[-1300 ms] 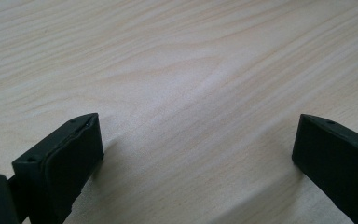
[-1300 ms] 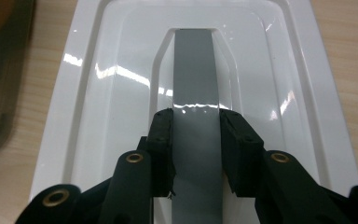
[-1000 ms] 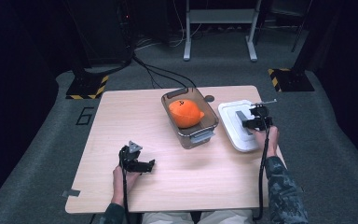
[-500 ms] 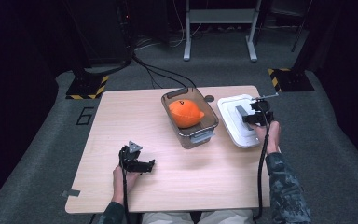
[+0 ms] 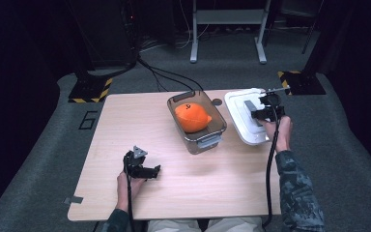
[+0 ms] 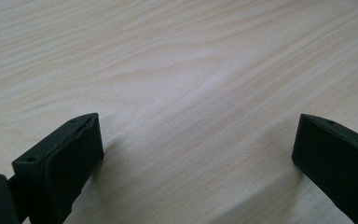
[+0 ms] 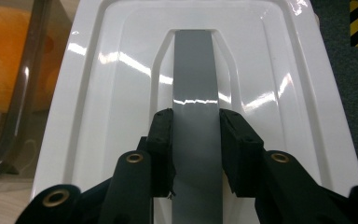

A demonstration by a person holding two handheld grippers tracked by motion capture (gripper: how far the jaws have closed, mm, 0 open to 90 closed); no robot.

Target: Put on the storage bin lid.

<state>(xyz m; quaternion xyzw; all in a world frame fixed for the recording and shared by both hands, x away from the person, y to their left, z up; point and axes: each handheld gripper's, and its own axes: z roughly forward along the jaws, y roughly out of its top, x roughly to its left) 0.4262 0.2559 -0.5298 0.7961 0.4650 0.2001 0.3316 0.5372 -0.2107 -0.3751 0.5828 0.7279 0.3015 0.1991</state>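
Worktop [image 5: 125,121], your left half: bare wood, open passage around your left tongs [image 5: 149,171], whose jaws stand wide over nothing. Centre-rear: clear bin [image 5: 200,140] with orange fruit [image 5: 192,117] blocks crossing. Beside it, apparently touching, white lid [image 5: 239,121] fills your right rear corner. Front strip: free.

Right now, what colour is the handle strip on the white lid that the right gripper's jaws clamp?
Grey: the handle strip runs down the white lid, clearest in the right gripper view.
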